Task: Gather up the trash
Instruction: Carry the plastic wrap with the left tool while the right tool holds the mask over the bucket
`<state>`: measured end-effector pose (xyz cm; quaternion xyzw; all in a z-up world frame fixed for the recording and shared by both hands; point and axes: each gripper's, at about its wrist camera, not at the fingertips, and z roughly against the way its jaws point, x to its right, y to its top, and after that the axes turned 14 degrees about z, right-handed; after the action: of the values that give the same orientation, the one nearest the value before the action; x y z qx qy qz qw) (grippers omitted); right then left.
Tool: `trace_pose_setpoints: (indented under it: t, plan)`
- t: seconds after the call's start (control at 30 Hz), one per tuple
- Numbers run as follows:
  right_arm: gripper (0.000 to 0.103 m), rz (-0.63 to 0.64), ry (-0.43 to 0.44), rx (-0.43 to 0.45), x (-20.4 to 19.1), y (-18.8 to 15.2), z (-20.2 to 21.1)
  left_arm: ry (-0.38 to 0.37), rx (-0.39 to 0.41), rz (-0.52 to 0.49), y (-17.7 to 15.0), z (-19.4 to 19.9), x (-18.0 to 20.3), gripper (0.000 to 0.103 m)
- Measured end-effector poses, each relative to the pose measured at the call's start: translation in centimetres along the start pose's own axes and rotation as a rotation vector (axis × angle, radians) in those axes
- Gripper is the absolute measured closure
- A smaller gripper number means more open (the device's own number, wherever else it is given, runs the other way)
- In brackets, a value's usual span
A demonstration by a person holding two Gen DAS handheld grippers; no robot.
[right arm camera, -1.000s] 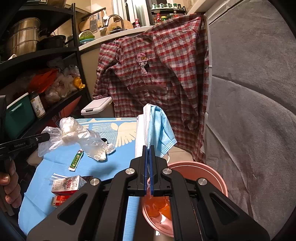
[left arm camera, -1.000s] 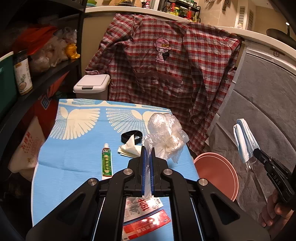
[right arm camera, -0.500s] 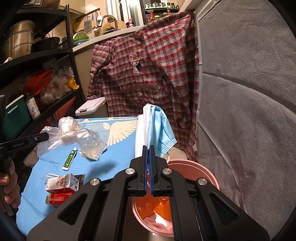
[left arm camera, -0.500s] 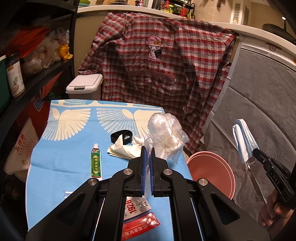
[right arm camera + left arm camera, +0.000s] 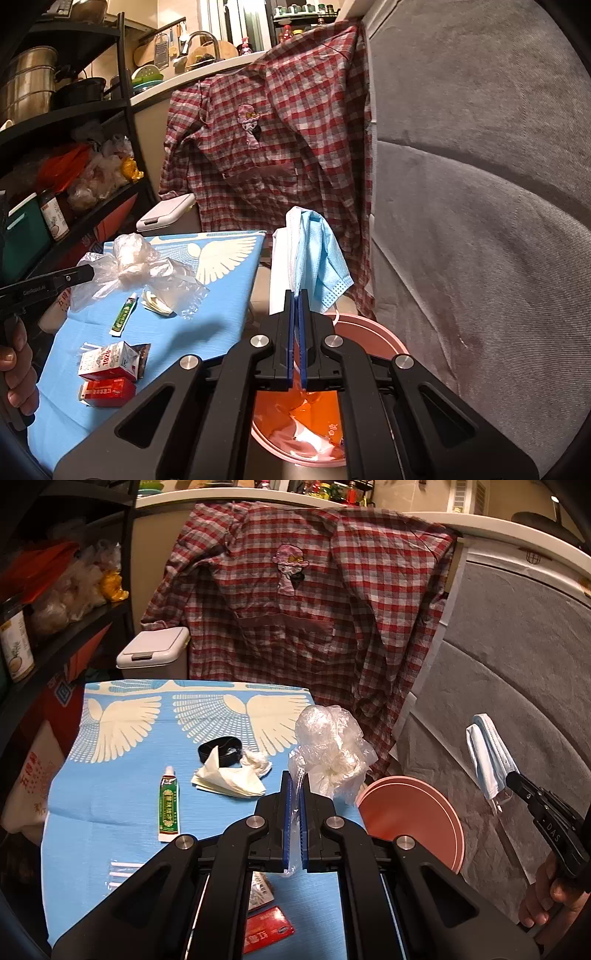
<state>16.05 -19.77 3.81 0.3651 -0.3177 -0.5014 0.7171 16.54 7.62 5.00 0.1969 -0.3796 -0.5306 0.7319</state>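
My left gripper (image 5: pixel 295 775) is shut on a crumpled clear plastic bag (image 5: pixel 328 749), held above the right edge of the blue table (image 5: pixel 110 805). Seen from the right wrist, the same bag (image 5: pixel 144 273) hangs from the left gripper (image 5: pixel 88 273) over the table. My right gripper (image 5: pixel 296 293) is shut on a blue and white face mask (image 5: pixel 314 258), which hangs just above the pink bin (image 5: pixel 369 332) with its orange liner (image 5: pixel 303 410). In the left wrist view the mask (image 5: pixel 487 757) dangles to the right of the bin (image 5: pixel 410 819).
On the blue cloth lie a green tube (image 5: pixel 168 805), crumpled tissues (image 5: pixel 229 775), a black band (image 5: pixel 219 747), red and white cartons (image 5: pixel 107 373) and small white sticks (image 5: pixel 122 871). A plaid shirt (image 5: pixel 295 609) hangs behind, a white lidded bin (image 5: pixel 155 653) beside it. Dark shelves (image 5: pixel 74 110) stand left; grey upholstery (image 5: pixel 480 221) right.
Both grippers have drifted to the right with their loads. The table has slid left in both views and the pink bin has come nearer to the grippers.
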Motion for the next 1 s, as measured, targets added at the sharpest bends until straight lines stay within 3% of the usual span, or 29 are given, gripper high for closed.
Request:
trace_pose_setpoints:
  t: [0.73,1.0]
  plan:
    - [0.101,-0.026,-0.040,-0.036,2.8,-1.3,-0.1,-0.022,-0.030,-0.035,-1.0,-1.7,3.3,0.099]
    - [0.101,-0.024,-0.033,-0.089,3.1,-2.0,-1.3,-0.075,-0.092,-0.077,-2.2,-2.9,5.4,0.099]
